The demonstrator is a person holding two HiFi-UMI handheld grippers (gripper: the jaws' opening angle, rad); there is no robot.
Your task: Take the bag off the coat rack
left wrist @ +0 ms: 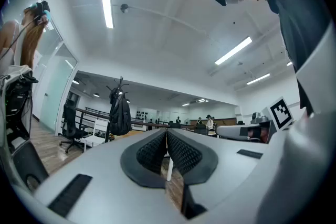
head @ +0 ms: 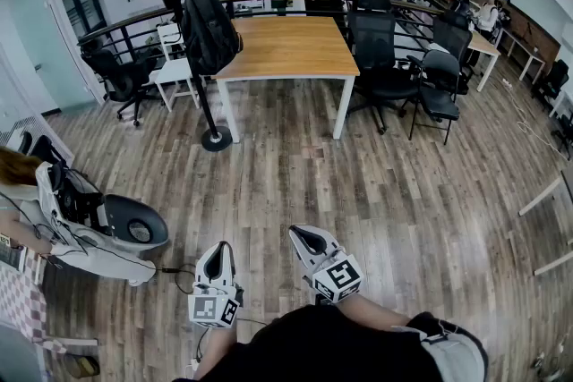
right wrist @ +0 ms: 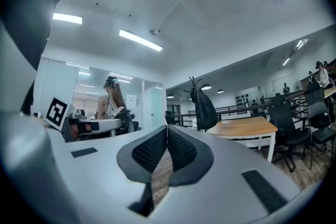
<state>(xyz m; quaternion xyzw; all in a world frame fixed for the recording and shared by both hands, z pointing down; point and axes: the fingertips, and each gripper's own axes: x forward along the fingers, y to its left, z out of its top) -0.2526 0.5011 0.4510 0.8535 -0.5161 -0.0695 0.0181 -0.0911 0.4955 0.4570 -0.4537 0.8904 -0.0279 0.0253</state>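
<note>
Fingers (left wrist: 152,152) of the grey left gripper (left wrist: 167,134), black and bumpy, were pressed together with nothing between them. The grey right gripper (right wrist: 167,131) was the same: its black bumpy fingers (right wrist: 184,150) were squeezed tight and held nothing. Both grippers were low and close to the person's body, pointing out flat over the brown wood-plank floor (head: 295,183).

Far across that floor stood the tall black metal coat rack (head: 199,94) on its round foot. The big black backpack (head: 209,27) hung high on it, just beside the corner of the long wooden bench (head: 286,45) with white legs. Black office chairs (head: 385,58) stood on the bench's other side. Another person (head: 27,183) stood at the left edge, well away from the rack.

I think the job had not begun: this was the walk-up step, and the bag was well out of reach. Next the person would need to cross the floor to the rack, spread the fingers of one gripper, pinch a strap near the top, and lift it up and off its hook. I could not see which hook it hung on.
</note>
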